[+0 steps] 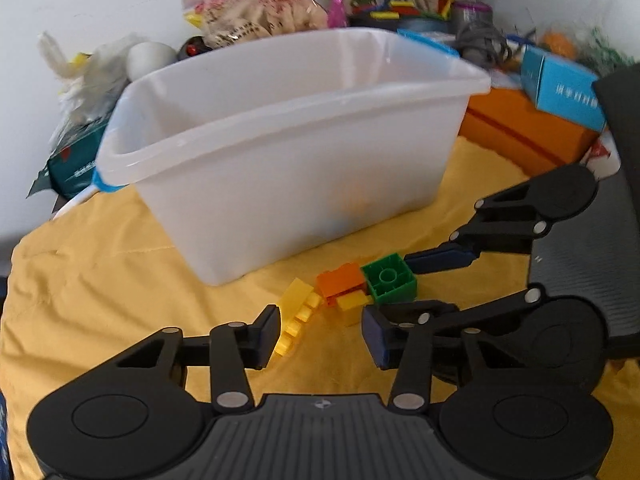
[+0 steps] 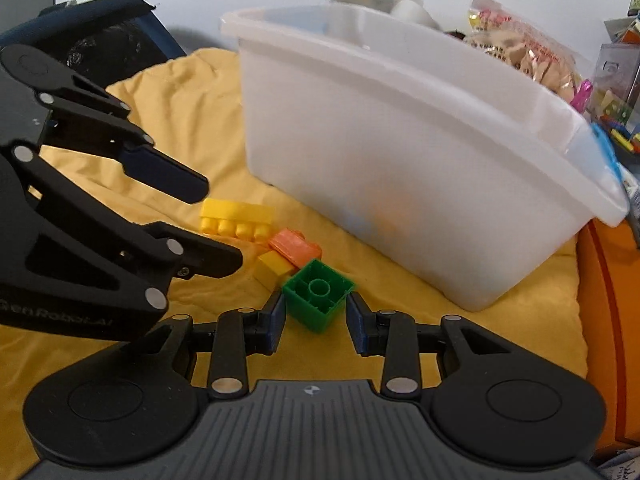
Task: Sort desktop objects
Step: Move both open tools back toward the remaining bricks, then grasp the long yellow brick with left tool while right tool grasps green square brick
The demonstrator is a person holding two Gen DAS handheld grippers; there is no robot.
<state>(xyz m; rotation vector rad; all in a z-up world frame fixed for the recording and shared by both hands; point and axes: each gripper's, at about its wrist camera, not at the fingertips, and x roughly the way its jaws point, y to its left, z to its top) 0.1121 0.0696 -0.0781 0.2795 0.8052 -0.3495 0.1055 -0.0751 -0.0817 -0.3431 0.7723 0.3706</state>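
Yellow cloth (image 1: 100, 280) covers the counter, and a translucent white bin (image 1: 288, 152) stands on it. Just in front of the bin lies a cluster of 4 toy bricks: a long yellow brick (image 2: 236, 218), an orange brick (image 2: 294, 248), a small yellow brick (image 2: 274, 266) and a green brick (image 2: 318, 294), its hollow underside turned up. The right tool (image 2: 316, 322) has its jaws apart on either side of the green brick, pads close to it but not pressing. The left tool (image 1: 320, 334) stands apart beside the long yellow brick, gripping nothing.
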